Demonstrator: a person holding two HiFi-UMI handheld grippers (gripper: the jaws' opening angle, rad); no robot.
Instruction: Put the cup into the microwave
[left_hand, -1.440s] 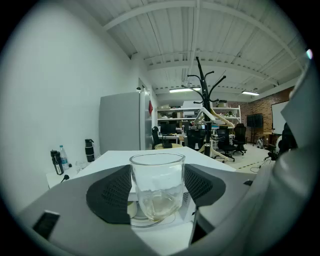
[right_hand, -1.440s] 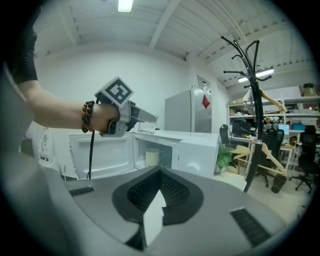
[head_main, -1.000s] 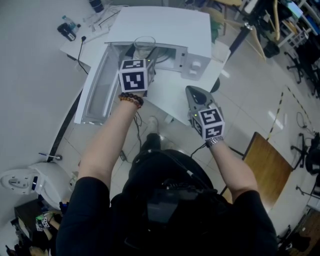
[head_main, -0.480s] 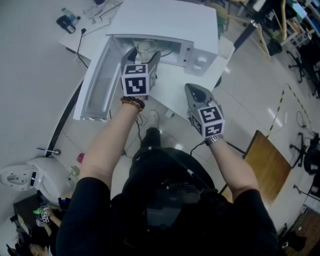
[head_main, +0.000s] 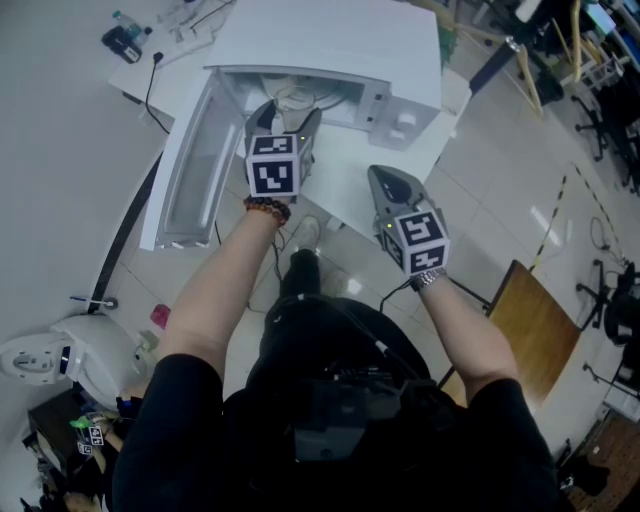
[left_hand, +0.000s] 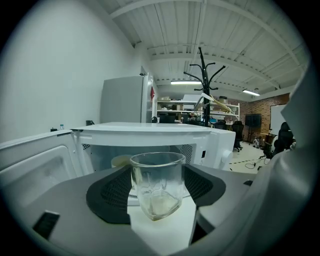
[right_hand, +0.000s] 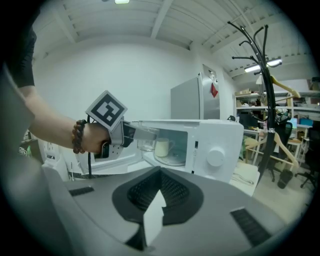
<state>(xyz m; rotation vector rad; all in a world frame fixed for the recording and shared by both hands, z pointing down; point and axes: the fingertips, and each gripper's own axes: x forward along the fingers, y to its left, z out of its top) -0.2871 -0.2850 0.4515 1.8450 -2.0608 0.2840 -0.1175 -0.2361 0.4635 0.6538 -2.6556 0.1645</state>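
Observation:
A clear glass cup (left_hand: 156, 184) sits between the black pads of my left gripper (left_hand: 156, 197), which is shut on it. It hangs just in front of the open white microwave (head_main: 330, 45), level with the cavity, as the right gripper view also shows for the cup (right_hand: 146, 141). The microwave door (head_main: 190, 170) is swung out to the left. A cream mug (right_hand: 162, 147) stands on the turntable inside. My right gripper (right_hand: 156, 200) is shut and empty, lower and to the right of the microwave, and in the head view this right gripper (head_main: 385, 185) sits below the control panel.
The microwave stands on a white table (head_main: 345, 195) with a black device and cables (head_main: 125, 40) at its far left corner. A brown board (head_main: 535, 335) lies on the floor at right. A white machine (head_main: 50, 355) sits lower left. A coat rack (right_hand: 265, 75) stands behind the microwave.
My left gripper has sunk with the cup, from level with the microwave's top edge down to in front of the opening. The right gripper has barely shifted.

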